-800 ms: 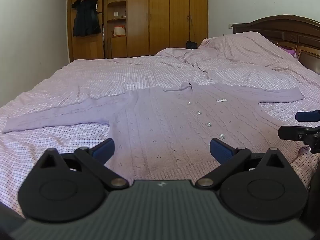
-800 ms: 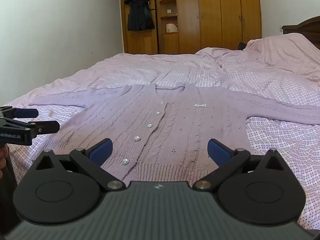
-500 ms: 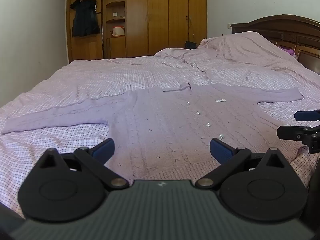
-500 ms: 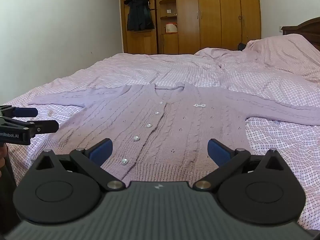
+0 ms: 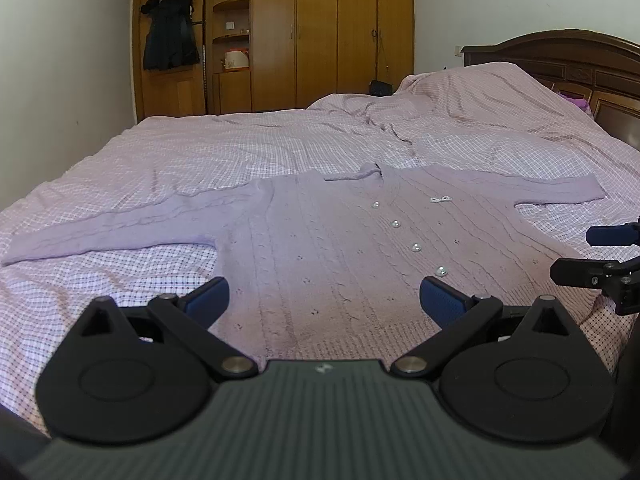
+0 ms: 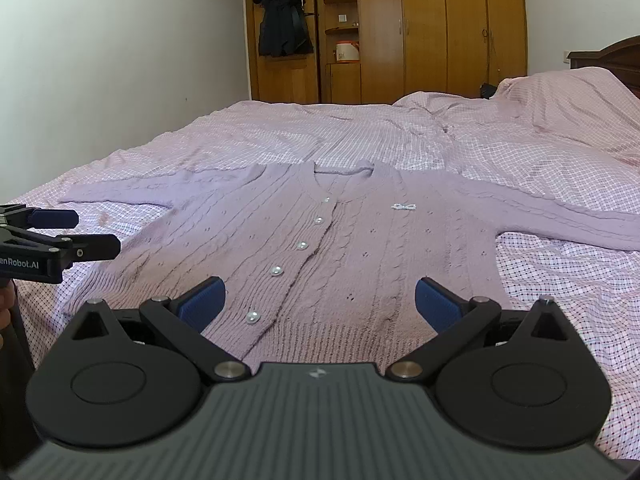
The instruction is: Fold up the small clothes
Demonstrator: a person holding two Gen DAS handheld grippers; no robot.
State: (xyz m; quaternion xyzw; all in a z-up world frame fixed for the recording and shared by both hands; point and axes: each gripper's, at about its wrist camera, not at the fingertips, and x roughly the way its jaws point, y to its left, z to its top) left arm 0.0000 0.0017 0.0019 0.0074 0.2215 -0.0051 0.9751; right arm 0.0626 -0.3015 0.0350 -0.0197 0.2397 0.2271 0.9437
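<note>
A lilac knitted cardigan [image 5: 340, 248] with pearl buttons and a small white bow lies flat, face up, on the bed, both sleeves spread out sideways; it also shows in the right wrist view [image 6: 352, 240]. My left gripper [image 5: 324, 300] is open and empty, hovering just above the cardigan's hem on its left half. My right gripper [image 6: 320, 300] is open and empty above the hem near the button line. Each gripper shows at the edge of the other's view: the right one [image 5: 592, 256] and the left one [image 6: 76, 236].
The bed [image 5: 168, 160] carries a pink checked sheet, rumpled toward the pillows [image 5: 480, 96] and dark wooden headboard [image 5: 580, 56] at the right. A wooden wardrobe [image 5: 320, 32] with a dark coat [image 5: 170, 32] hanging on it stands at the far wall.
Both views have shifted only slightly; the cardigan has not moved and both grippers stay open.
</note>
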